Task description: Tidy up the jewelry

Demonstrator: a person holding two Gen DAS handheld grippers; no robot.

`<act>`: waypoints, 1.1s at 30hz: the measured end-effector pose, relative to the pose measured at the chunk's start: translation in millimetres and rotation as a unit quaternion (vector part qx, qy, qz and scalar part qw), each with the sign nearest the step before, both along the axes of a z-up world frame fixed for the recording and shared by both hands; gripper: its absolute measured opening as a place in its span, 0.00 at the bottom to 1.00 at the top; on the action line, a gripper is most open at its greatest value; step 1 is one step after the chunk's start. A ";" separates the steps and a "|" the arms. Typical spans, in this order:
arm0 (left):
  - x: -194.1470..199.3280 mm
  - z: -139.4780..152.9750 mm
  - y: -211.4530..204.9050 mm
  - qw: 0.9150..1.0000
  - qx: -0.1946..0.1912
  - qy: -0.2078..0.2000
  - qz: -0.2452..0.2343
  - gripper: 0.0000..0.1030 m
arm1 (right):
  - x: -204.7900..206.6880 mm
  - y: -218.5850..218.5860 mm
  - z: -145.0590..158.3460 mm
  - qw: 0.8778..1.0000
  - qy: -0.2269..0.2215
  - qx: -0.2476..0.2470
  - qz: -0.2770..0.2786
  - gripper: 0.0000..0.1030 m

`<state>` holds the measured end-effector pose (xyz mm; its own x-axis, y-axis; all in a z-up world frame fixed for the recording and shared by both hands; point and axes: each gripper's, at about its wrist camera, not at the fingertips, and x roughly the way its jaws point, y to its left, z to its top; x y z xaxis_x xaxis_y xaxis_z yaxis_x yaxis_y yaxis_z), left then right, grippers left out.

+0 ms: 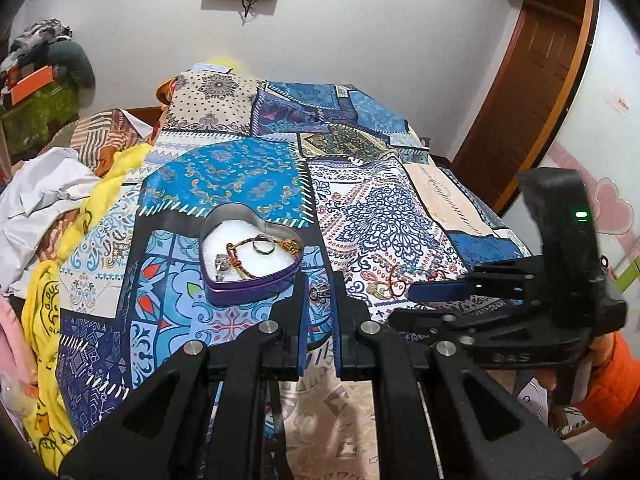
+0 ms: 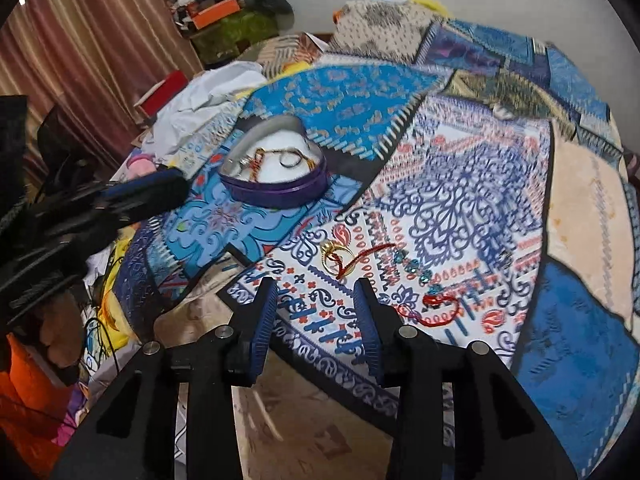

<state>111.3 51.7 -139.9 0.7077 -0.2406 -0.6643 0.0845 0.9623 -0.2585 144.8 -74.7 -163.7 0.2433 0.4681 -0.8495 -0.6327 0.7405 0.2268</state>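
A purple heart-shaped tin (image 1: 252,280) with white lining stands on the patchwork cloth (image 1: 224,176); inside lie a silver ring (image 1: 263,245), a braided bracelet and a clear stone piece. My left gripper (image 1: 322,284) hovers just right of the tin, shut on a small dark earring-like piece (image 1: 319,293). My right gripper (image 2: 316,292) is open with nothing between its pads. Just beyond its tips lie a gold ring (image 2: 333,258) on a red cord and a turquoise bead bracelet (image 2: 414,266). The tin (image 2: 280,192) appears farther back left, next to the left gripper (image 2: 160,186).
Crumpled white cloth (image 1: 44,196) and a yellow garment (image 1: 44,312) lie along the left edge. A person's orange sleeve (image 1: 616,384) holds the right gripper (image 1: 424,292). A wooden door (image 1: 532,80) stands at the back right, a curtain (image 2: 92,48) and piled clothes at the back left.
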 end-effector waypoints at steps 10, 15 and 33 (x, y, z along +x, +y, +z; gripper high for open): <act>1.8 -4.0 4.9 1.000 -0.002 0.003 0.003 0.08 | 10.0 16.3 -13.4 0.998 -0.050 -0.049 -0.008 0.18; -0.7 -1.2 5.0 1.000 0.000 -0.001 0.003 0.08 | 6.4 12.2 -7.3 0.997 -0.055 -0.045 -0.012 0.17; -12.7 39.8 1.3 0.998 0.030 -0.053 0.009 0.08 | -14.9 -26.8 71.1 0.990 -0.131 0.022 -0.054 0.17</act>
